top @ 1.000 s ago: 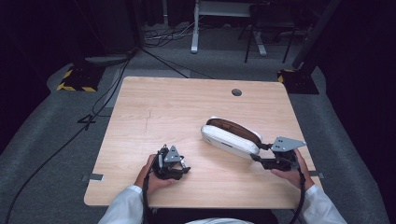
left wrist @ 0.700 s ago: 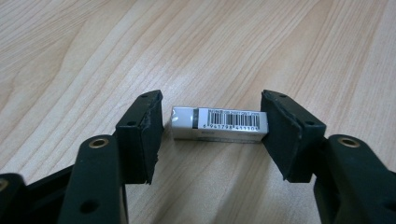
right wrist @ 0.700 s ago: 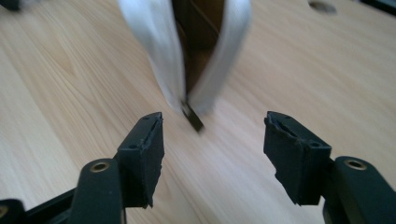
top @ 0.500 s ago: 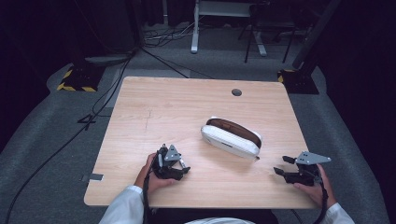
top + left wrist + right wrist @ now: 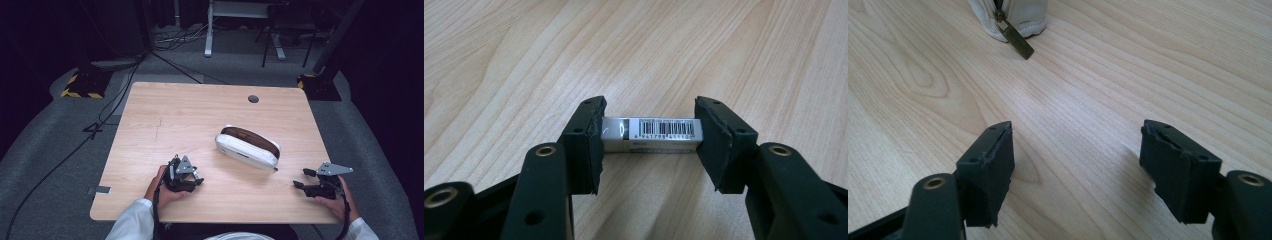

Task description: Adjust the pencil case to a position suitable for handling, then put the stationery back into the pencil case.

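Note:
A small white box [image 5: 649,136] with a barcode label sits lengthwise between the jaws of my left gripper [image 5: 649,117], which press on both its ends just over the wood. That left gripper [image 5: 195,179] is near the table's front edge, left of centre. A white pencil case [image 5: 247,146] with a brown lining lies unzipped in the middle right of the table. Its brass zipper pull [image 5: 1016,43] trails on the wood ahead of my right gripper [image 5: 1078,137]. The right gripper [image 5: 302,179] stands open and empty near the front right corner, a short way from the case's end.
The wooden table [image 5: 200,115] has a round cable hole [image 5: 253,99] near its far edge. Beyond it, cables [image 5: 170,42] run over the grey floor and a white desk frame [image 5: 210,30] stands at the back.
My right gripper has drawn back from the pencil case's right end toward the front right corner. The left gripper has hardly moved.

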